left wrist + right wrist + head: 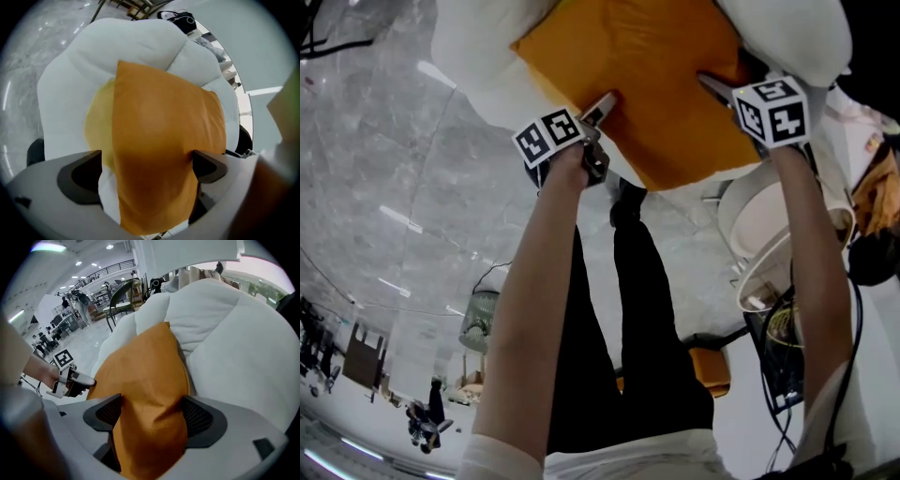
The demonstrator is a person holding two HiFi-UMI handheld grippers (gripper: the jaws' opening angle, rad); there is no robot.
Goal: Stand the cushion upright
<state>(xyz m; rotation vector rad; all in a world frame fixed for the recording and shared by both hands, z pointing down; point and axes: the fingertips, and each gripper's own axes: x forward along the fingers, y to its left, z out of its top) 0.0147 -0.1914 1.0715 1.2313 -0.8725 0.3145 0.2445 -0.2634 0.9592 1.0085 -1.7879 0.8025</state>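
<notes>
An orange cushion [647,84] lies flat on a puffy white seat [478,56]. My left gripper [602,111] is at its left edge and my right gripper [717,92] at its right edge. In the left gripper view the cushion's [159,140] edge runs between the wide-spread jaws of the left gripper [146,164]. In the right gripper view the cushion's [145,394] corner fills the gap of the right gripper [150,413], with fabric against both pads and no sign of squeezing. The left gripper [89,382] also shows there, at the cushion's far edge.
The white seat [93,56] [234,357] bulges up behind and around the cushion. A round white stool [769,234] stands to the right with cables [787,375] beside it. My black-trousered legs [628,309] stand on the grey marble floor [412,206] close to the seat.
</notes>
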